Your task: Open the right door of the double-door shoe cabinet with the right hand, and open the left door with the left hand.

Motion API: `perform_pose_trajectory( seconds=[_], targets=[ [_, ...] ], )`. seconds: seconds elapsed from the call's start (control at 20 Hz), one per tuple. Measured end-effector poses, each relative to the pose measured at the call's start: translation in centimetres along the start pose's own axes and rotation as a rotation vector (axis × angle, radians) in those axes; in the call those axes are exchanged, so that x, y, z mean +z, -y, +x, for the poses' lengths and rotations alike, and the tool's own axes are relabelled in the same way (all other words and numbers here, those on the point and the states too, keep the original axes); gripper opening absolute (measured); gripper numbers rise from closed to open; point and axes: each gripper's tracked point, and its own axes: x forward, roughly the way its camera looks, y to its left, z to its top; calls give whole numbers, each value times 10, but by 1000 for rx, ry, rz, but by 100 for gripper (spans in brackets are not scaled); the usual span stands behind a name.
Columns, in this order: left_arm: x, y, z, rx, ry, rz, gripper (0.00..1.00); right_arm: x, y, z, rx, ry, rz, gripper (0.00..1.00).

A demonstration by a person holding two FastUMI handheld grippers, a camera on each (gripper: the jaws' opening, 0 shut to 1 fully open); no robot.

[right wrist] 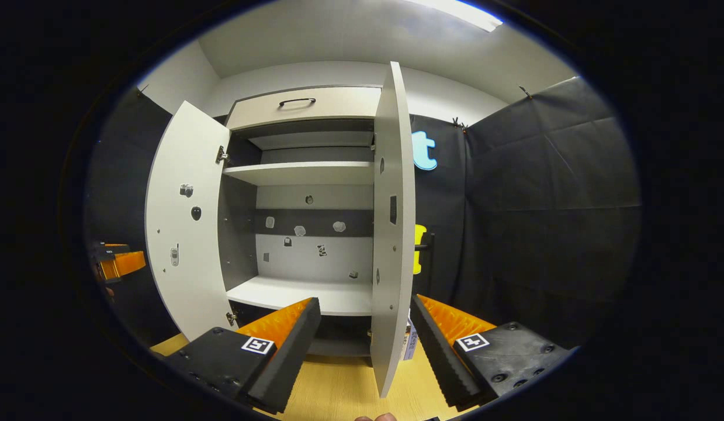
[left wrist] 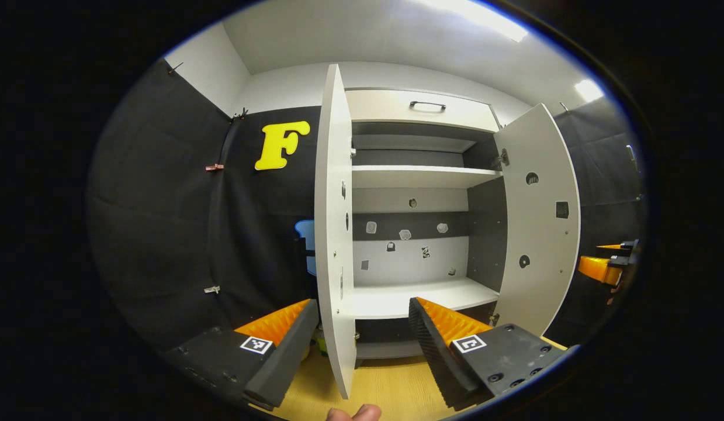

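- Left gripper view, nearest: a fingertip point(left wrist: 354, 413) pokes in at the bottom edge, below the left gripper point(left wrist: 362, 339), whose two fingers stand wide apart with nothing pressed between them.
- The free edge of the left door point(left wrist: 333, 234) stands in the gap between those fingers, seen nearly edge-on; whether either finger touches it cannot be told.
- Under the gripper lies a light wooden floor point(left wrist: 391, 392).
- Farther in, the shoe cabinet point(left wrist: 417, 175) stands open: a pale lower shelf point(left wrist: 420, 295), an upper shelf point(left wrist: 423, 175), and small stickers on the back panel.
- Above the shelves a closed drawer point(left wrist: 420, 109) carries a dark handle point(left wrist: 427, 105).
- The right door point(left wrist: 540, 222) is swung out on the far side of the opening, its inner face showing.
- Beyond that door, at the edge of this view, part of the right gripper point(left wrist: 610, 260) is seen.
- Right gripper view, nearest: the right gripper point(right wrist: 364, 342) is also spread wide, holding nothing.
- The right door point(right wrist: 394, 222) stands edge-on between its fingers; contact cannot be judged here either.
- Behind it sit the cabinet's shelves and drawer point(right wrist: 306, 105) with its handle point(right wrist: 297, 102).
- The left door point(right wrist: 183, 228) is swung open on the far side, inner face showing.
- Past it, at the edge, part of the left gripper point(right wrist: 119, 260) is seen.
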Motion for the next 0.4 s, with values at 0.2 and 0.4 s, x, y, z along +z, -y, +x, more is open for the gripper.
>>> perform_pose_trajectory(
  seconds=[0.2, 0.4],
  targets=[
    [0, 2, 0, -3, -3, 2, 96, -1, 1, 1, 0, -2, -5, 97],
    [2, 1, 0, -3, 4, 3, 96, 0, 0, 2, 4, -2, -7, 97]
  ],
)
